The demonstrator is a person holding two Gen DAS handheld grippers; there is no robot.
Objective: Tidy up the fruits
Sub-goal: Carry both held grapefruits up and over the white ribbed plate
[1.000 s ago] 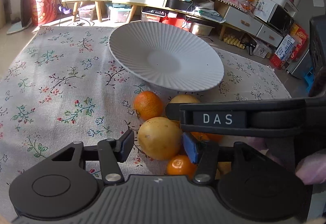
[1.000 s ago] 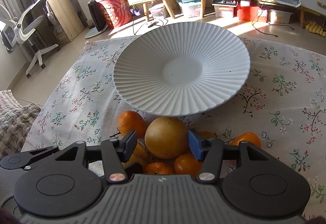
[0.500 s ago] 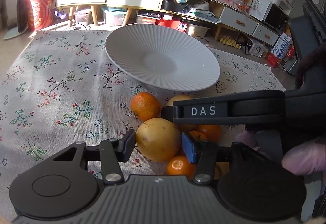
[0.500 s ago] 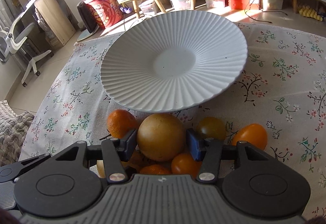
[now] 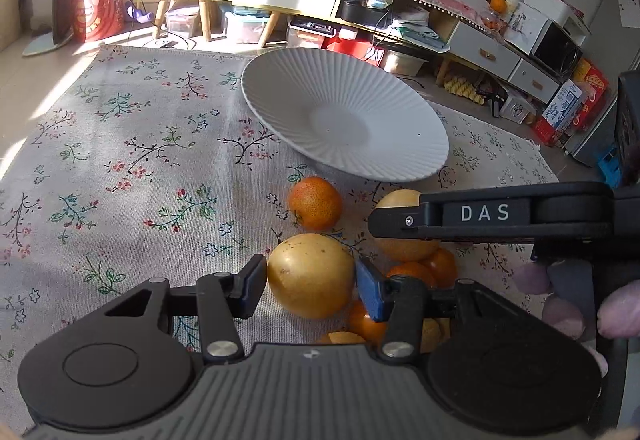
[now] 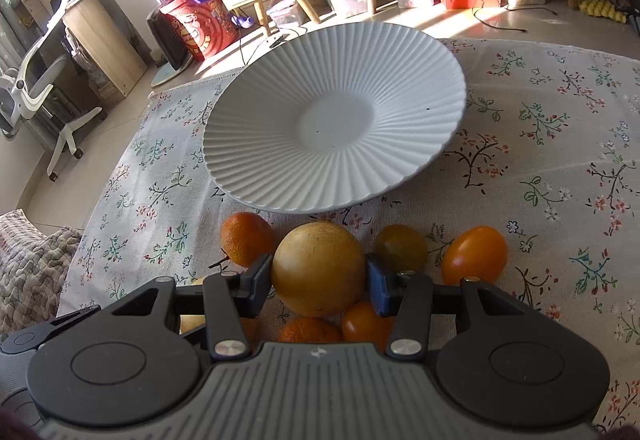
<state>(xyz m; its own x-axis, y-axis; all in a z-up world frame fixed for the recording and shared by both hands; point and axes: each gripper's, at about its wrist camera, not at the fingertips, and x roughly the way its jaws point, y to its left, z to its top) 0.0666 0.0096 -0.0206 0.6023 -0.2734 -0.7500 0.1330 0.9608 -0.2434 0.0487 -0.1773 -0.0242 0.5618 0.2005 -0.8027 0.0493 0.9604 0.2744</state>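
Observation:
A white ribbed plate point(image 5: 344, 120) point(image 6: 336, 116) sits empty on a floral cloth. A pile of fruit lies in front of it. My left gripper point(image 5: 311, 282) is shut on a large yellow pear point(image 5: 311, 274), fingers touching both its sides. My right gripper point(image 6: 318, 280) is shut on a second large yellow-brown pear point(image 6: 318, 268), which shows in the left wrist view point(image 5: 400, 200) behind the right gripper's black arm point(image 5: 492, 216). Both pears are just above the pile, short of the plate.
An orange point(image 5: 315, 203) point(image 6: 246, 238) lies left of the pile. Small orange fruits point(image 6: 474, 254) and a dark greenish one point(image 6: 400, 246) lie to the right. Several tangerines point(image 5: 416, 272) sit under the grippers. Cabinets and boxes stand beyond the cloth.
Both grippers have closed onto their pears and lifted slightly. The right gripper has shifted right and toward the plate; the left view has pulled back a little.

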